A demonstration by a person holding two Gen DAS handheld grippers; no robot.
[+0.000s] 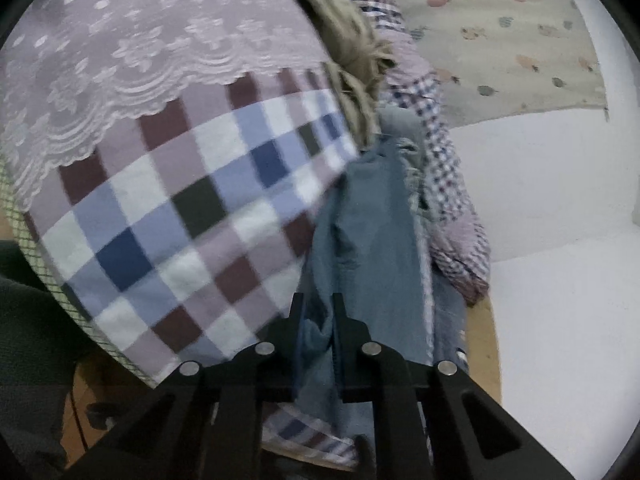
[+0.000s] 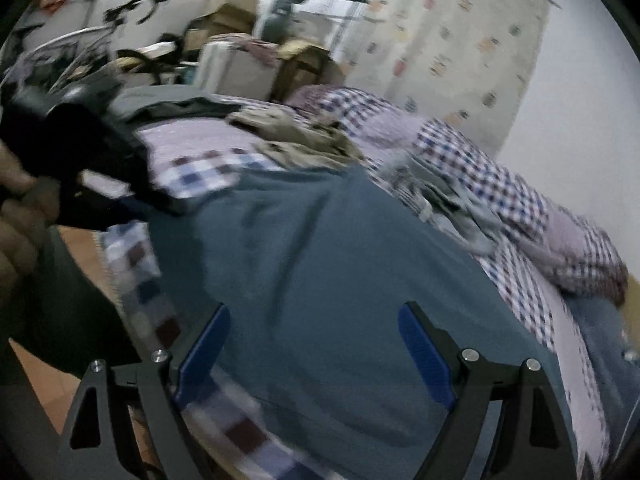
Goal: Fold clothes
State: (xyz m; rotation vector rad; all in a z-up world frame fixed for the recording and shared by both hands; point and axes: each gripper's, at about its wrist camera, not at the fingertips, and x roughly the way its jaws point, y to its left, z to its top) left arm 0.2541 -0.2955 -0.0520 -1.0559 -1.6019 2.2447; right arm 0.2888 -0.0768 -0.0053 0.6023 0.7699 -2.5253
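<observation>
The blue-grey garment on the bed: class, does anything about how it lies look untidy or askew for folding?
Yes. The blue-grey garment is rumpled, and one bunched edge is pinched in the left gripper. The right gripper hangs open over it. Crumpled clothes lie heaped behind it on the checked bedspread.

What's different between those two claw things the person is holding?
The left gripper has its fingers drawn close, pinching a fold of the blue garment; the right gripper is spread wide and holds nothing, hovering above the same cloth. Blue pads show on the right gripper; the left's are hidden. Both have black frames.
</observation>
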